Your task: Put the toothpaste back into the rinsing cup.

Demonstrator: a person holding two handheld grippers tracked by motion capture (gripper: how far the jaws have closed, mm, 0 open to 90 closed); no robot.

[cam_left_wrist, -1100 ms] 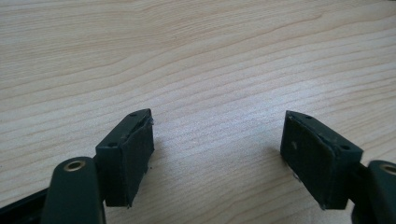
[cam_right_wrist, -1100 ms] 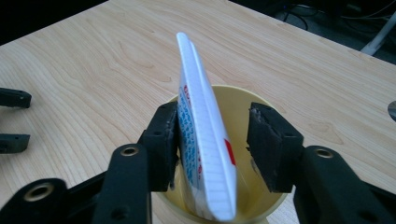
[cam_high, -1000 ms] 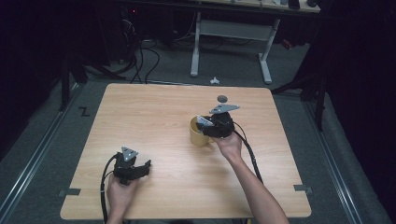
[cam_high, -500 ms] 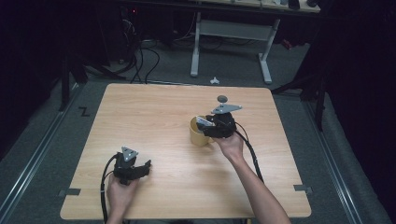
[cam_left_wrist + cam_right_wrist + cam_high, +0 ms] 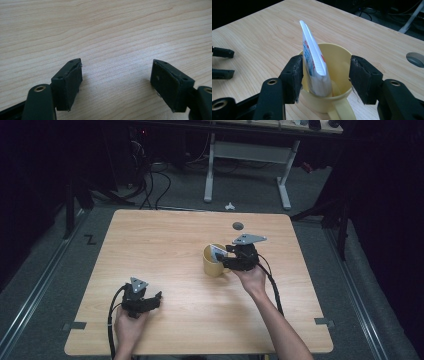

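Observation:
A yellow mug [image 5: 212,262] stands right of the table's middle, handle toward my right hand. A white tube [image 5: 313,57] with red and blue print leans upright inside the mug [image 5: 337,53]. My right gripper [image 5: 325,75] reaches over the rim with the tube [image 5: 218,252] between its jaws. The jaws have just been opening. The tube rests near the left pad, and the right pad stands well apart from it. My left gripper [image 5: 116,75] is open over bare wood at the near left [image 5: 156,299], with nothing between its pads.
A round grey cable hole [image 5: 238,225] lies in the tabletop behind the mug. Beyond the far edge stand a white desk frame [image 5: 247,152], floor cables and a small white object [image 5: 229,206]. My left gripper [image 5: 222,62] shows at the right gripper view's left edge.
The right gripper has shifted only slightly at the mug. The left hand has kept still.

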